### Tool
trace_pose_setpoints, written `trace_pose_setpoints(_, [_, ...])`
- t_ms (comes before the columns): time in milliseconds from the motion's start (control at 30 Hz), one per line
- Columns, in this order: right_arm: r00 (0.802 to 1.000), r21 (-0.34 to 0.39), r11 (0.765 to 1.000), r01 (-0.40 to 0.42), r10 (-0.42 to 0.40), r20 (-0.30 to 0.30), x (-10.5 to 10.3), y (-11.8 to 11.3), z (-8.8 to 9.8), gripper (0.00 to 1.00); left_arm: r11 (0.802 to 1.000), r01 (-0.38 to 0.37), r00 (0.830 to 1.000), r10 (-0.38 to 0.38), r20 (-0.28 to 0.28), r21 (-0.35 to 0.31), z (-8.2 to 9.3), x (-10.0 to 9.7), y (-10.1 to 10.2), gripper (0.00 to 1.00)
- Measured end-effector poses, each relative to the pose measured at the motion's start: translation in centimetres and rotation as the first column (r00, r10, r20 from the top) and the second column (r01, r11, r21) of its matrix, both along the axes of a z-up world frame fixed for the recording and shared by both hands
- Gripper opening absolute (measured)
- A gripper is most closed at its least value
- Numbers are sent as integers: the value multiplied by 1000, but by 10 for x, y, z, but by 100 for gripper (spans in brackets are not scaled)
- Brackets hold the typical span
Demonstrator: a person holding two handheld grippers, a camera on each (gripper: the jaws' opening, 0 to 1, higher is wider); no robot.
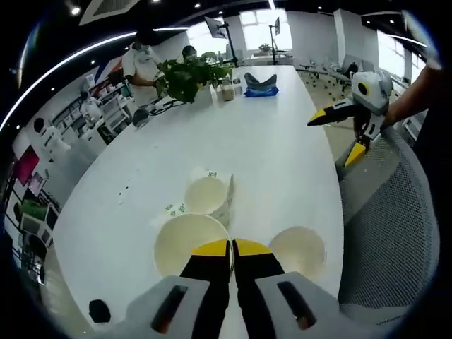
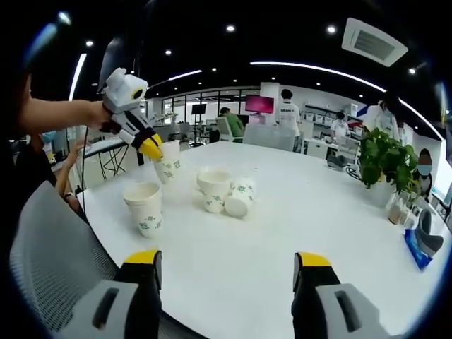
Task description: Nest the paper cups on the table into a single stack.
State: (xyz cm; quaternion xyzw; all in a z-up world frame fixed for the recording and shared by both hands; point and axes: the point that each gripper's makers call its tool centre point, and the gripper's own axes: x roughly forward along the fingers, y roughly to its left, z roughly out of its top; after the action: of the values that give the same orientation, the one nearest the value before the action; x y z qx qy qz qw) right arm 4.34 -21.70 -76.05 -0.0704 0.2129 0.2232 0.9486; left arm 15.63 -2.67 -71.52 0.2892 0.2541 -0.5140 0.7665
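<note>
My left gripper (image 1: 232,248) is shut on the rim of a white paper cup (image 1: 187,244) with green print. In the right gripper view the left gripper (image 2: 150,147) holds that cup (image 2: 168,169) just above the white table (image 2: 304,212). A second cup (image 1: 296,247) (image 2: 145,208) stands upright near the table's edge. A third cup (image 1: 206,194) (image 2: 214,187) stands further in, and another cup (image 1: 227,198) (image 2: 240,198) lies on its side against it. My right gripper (image 2: 227,260) is open and holds nothing. In the left gripper view the right gripper (image 1: 337,134) hangs beyond the table's edge.
A grey mesh chair (image 1: 388,233) (image 2: 49,254) stands at the near table edge. A potted plant (image 1: 187,78) (image 2: 385,159), small bottles and a blue pack (image 1: 260,86) (image 2: 418,247) sit at the far end. People stand by desks in the background.
</note>
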Motion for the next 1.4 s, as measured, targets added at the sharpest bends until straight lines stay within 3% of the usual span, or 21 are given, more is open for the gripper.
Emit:
trace_pose_setpoints(333, [1000, -3, 1000, -1, 1, -1, 0, 0, -1, 76, 1000, 5, 1000, -5, 0, -13, 20, -21, 1, 0])
trace_pose_setpoints(667, [1000, -7, 1000, -3, 3, -6, -1, 1, -1, 76, 999, 36, 999, -36, -20, -26, 34, -58, -6, 0])
trace_pose_setpoints(933, [1000, -11, 1000, -7, 6, -11, -1, 1, -1, 76, 998, 57, 998, -58, -32, -17, 31, -76, -9, 0])
trace_pose_setpoints(1400, [1000, -12, 1000, -5, 5, -15, -1, 0, -3, 75, 997, 72, 997, -72, -37, 15, 17, -80, -16, 0])
